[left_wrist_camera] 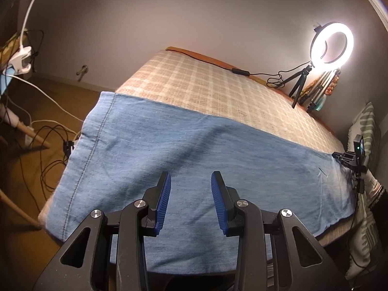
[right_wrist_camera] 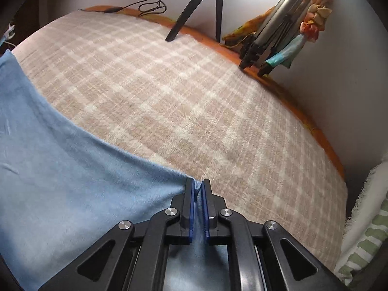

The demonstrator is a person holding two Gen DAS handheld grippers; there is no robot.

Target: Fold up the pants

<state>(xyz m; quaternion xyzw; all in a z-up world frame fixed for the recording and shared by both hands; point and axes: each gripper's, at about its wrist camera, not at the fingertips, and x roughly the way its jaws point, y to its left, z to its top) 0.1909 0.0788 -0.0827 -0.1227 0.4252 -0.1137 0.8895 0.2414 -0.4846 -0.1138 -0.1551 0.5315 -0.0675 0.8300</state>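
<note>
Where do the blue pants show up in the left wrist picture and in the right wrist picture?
Left wrist view: the blue pants fill the lower middle, spread across the near bed edge.
Right wrist view: they fill the lower left, their corner pinched by the right gripper.
Shared landmark: the small black tripod on the far side of the bed, at top centre in the right wrist view.

The right gripper (right_wrist_camera: 198, 185) jaws pinch the blue pants (right_wrist_camera: 72, 169) edge.
</note>
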